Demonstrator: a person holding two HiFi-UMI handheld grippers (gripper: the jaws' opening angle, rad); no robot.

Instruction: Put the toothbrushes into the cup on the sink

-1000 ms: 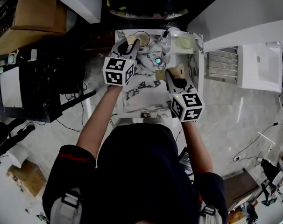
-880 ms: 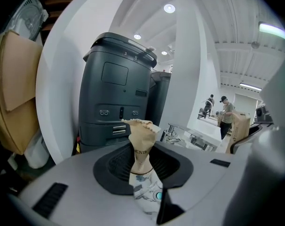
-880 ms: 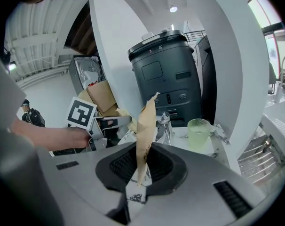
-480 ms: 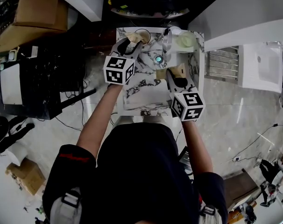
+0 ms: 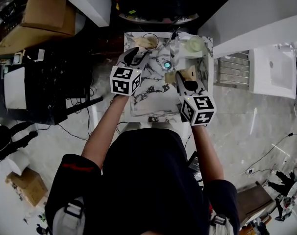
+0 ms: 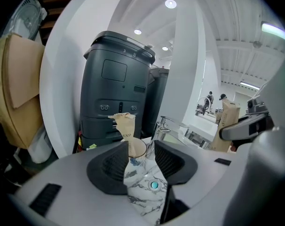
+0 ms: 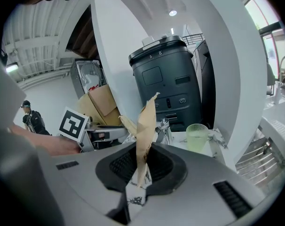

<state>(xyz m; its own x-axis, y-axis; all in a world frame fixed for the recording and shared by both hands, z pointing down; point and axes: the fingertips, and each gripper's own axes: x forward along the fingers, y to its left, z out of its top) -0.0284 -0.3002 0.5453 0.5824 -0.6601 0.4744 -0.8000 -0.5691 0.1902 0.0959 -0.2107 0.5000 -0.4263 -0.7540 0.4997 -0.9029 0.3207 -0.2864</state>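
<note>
Marble counter [image 5: 153, 94], a tap [image 5: 174, 43] between a cup [image 5: 149, 41] and a pale green cup [image 5: 194, 45].
Your left hand-held gripper [image 6: 141, 161] has just been opening; its jaws are wide and empty, near the cup holding a paper-wrapped toothbrush [image 6: 124, 125]. Your right hand-held gripper [image 7: 141, 166] clamps a second toothbrush [image 7: 146, 126].

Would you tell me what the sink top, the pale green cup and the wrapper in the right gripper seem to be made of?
Sink top: marble or marble-look stone, glossy white with dark veins.
Pale green cup: likely translucent plastic, since light shows through it.
Wrapper: matte brown kraft paper, creased with a ragged top.
</note>
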